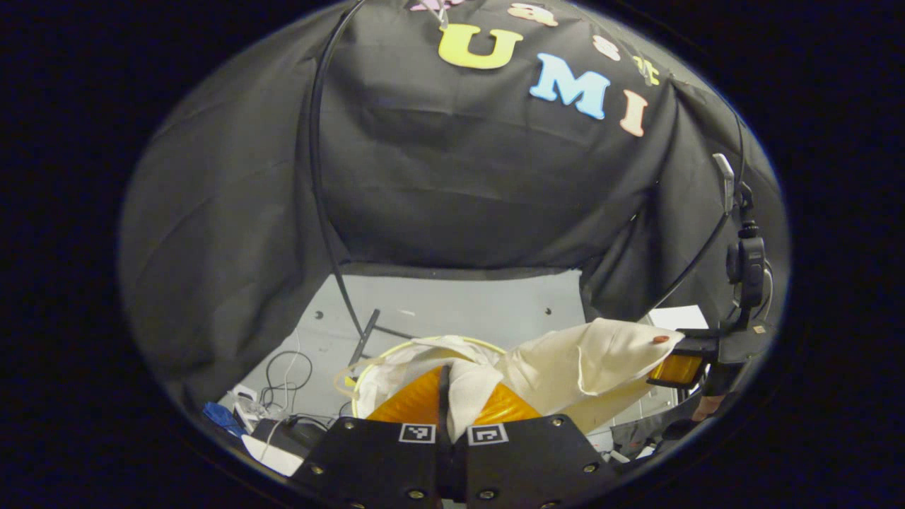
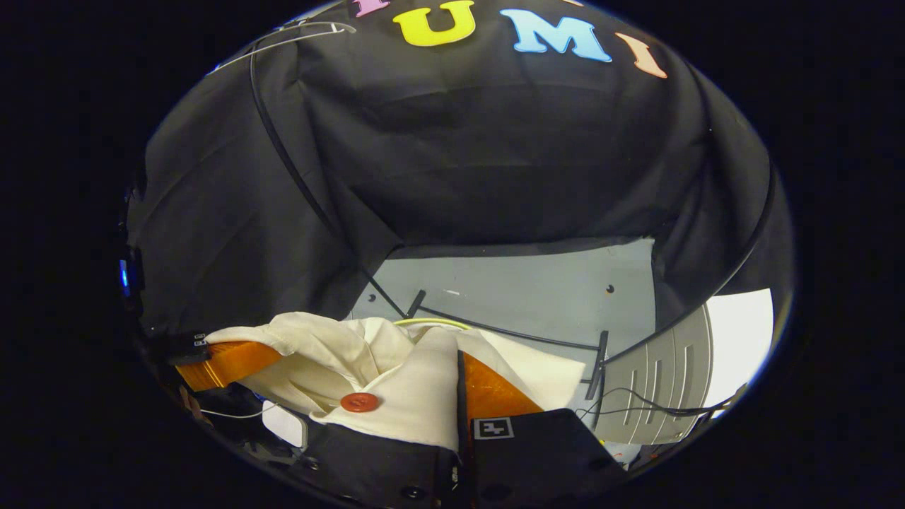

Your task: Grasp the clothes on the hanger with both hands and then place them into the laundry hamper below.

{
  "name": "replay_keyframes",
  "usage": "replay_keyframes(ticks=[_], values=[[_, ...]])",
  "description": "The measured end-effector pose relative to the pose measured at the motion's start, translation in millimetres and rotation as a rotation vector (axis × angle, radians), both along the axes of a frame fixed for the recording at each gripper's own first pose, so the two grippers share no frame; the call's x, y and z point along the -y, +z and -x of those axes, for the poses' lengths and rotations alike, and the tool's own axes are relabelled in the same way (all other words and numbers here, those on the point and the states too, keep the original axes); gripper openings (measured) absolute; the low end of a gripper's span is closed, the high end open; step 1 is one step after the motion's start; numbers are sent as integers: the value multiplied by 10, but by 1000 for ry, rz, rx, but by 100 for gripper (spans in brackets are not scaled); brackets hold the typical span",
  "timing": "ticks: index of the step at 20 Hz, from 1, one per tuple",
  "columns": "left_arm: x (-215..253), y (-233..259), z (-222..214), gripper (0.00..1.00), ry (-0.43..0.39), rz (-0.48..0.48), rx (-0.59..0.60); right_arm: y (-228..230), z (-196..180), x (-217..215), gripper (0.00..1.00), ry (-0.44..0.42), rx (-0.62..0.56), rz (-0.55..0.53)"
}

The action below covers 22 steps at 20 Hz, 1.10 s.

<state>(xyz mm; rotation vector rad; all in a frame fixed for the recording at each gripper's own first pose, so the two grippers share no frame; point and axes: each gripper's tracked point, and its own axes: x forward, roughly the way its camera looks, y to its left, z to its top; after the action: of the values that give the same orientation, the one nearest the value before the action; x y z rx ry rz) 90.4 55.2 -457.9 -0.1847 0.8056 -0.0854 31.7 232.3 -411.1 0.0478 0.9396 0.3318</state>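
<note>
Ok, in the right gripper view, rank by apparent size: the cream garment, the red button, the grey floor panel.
Grey floor panel and cream garment look comparable; the garment sits nearer the camera, so unranked. Red button is clearly smallest.

Both views are dim overall, because the black cloth wall [image 1: 452,184] takes most of the light. The grey floor [image 1: 452,307] is lit evenly and soft, with no hard shadows on it. In the right gripper view a white panel [image 2: 739,332] at the right edge is overexposed and glares. The cream garment [image 2: 417,375] is bright but keeps its folds. The fisheye lens bends straight lines strongly near the edges, where the picture also turns darker and slightly blurred.
</note>
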Motion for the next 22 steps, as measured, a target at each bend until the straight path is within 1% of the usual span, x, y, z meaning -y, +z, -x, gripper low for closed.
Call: replay_keyframes(ticks=[2, 3, 7, 10, 14, 15, 16, 18, 20, 22], values=[[9, -384, 18, 2, 14, 25, -30, -341, -19, -16, 8, 15, -23, 26], [10, -567, 41, 2, 20, 31, -45, -485, 29, -34, 7, 18, -36, 32], [-130, -1419, -18, 2, 36, 11, -106, -1159, 13, -31, 8, 27, -89, 76], [-263, -1961, -29, 2, 60, 4, -153, -1510, -49, -16, 8, 63, -83, 133], [-394, -2591, 8, 2, 78, -21, -224, -1972, -56, -119, 7, 105, -106, 163], [-403, -2720, 27, 3, 83, -34, -245, -2056, -47, -157, 7, 111, -117, 163], [-405, -2831, 73, 2, 89, -41, -269, -2148, -38, -196, 7, 116, -123, 165], [-371, -3055, 132, 2, 99, -39, -307, -2275, -19, -243, 7, 132, -141, 170], [-343, -3153, 126, 2, 104, -48, -315, -2349, 29, -235, 7, 139, -152, 176], [-371, -3163, 115, 3, 107, -64, -312, -2342, 35, -223, 8, 125, -148, 171]])
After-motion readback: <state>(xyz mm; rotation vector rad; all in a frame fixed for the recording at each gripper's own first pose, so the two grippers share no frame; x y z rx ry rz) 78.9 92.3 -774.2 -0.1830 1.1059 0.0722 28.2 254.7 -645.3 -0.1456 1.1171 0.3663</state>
